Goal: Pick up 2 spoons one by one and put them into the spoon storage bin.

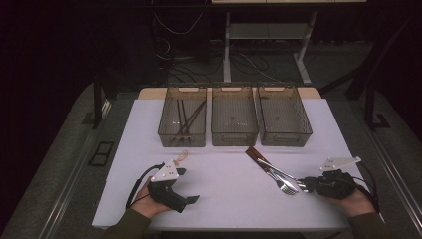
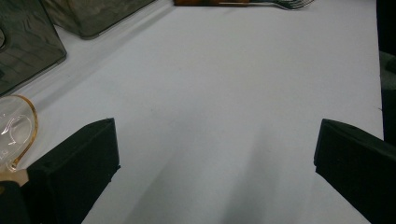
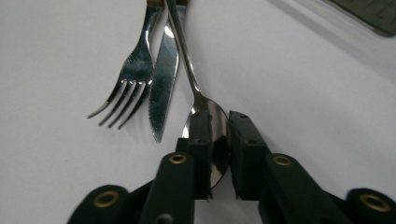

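Observation:
A metal fork [image 3: 135, 70], knife [image 3: 163, 84] and spoon [image 3: 187, 56] lie side by side on the white table [image 1: 224, 199], right of centre. My right gripper [image 3: 219, 116] is down at the table with its pads closed on the spoon's bowl; from above the right gripper [image 1: 301, 185] sits at the near end of the cutlery [image 1: 278, 177]. My left gripper [image 1: 188, 185] rests at the front left with its jaws wide apart, and the left gripper [image 2: 217, 154] has only bare table between them. A clear spoon with an amber rim [image 2: 14, 130] lies just beside its left jaw.
Three see-through grey bins stand in a row at the back: the left bin [image 1: 182, 139] holds several dark sticks [image 1: 186, 117], with the middle bin [image 1: 234, 139] and the right bin [image 1: 284, 139] beside it. The table's front edge runs just before both hands.

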